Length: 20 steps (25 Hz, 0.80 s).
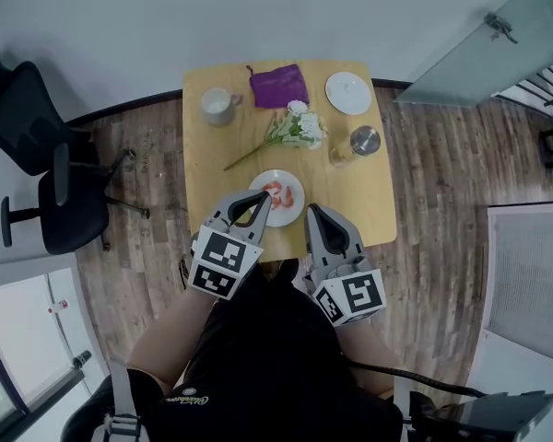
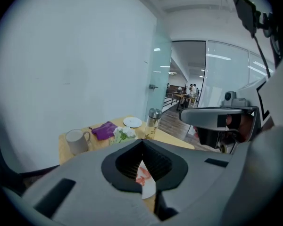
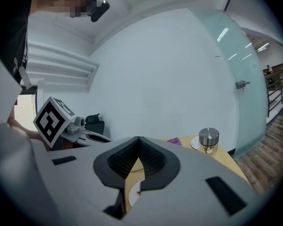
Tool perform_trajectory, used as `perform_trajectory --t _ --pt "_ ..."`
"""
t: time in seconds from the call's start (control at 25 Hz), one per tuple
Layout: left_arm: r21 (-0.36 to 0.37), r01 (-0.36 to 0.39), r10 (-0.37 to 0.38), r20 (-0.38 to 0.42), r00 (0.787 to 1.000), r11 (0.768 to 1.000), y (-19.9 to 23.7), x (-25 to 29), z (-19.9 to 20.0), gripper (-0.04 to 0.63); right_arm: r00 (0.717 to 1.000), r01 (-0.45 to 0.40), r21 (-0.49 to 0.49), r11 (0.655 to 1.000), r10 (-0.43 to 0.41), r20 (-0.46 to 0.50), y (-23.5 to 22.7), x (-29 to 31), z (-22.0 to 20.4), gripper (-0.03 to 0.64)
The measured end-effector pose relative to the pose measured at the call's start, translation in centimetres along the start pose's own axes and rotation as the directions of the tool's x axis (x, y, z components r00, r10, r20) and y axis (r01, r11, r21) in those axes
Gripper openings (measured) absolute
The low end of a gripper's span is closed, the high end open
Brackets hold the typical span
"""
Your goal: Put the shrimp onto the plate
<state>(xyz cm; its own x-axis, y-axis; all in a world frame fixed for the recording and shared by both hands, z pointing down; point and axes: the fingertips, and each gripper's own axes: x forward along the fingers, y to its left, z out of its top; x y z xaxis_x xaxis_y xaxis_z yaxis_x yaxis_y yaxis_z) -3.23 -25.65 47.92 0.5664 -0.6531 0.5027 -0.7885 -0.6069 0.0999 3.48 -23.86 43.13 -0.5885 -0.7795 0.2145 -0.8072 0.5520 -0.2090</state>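
Head view: plated shrimp (image 1: 274, 192), axis unclear

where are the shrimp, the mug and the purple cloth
shrimp (image 1: 275, 192), head view, middle of its body
mug (image 1: 217, 105), head view, its open top
purple cloth (image 1: 278, 86), head view, centre of the fabric

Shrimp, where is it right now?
In the head view the shrimp lies on the white plate at the table's near edge, beside the left gripper's tip, with the flowers beyond it.
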Motion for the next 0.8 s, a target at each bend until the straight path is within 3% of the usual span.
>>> perform_trajectory --t 0.16,0.8 --pt "-0.013 -0.044 0.045 0.047 0.998 0.999 0.2 -1.1 0.5 0.005 1.000 -0.011 -0.004 1.000 0.011 0.002 0.1 0.0 0.2 0.002" --pt "-0.040 -0.040 0.043 0.081 0.996 0.998 0.2 -2.2 1.2 0.005 0.999 -0.054 -0.025 0.998 0.054 0.000 0.6 0.2 0.6 0.002"
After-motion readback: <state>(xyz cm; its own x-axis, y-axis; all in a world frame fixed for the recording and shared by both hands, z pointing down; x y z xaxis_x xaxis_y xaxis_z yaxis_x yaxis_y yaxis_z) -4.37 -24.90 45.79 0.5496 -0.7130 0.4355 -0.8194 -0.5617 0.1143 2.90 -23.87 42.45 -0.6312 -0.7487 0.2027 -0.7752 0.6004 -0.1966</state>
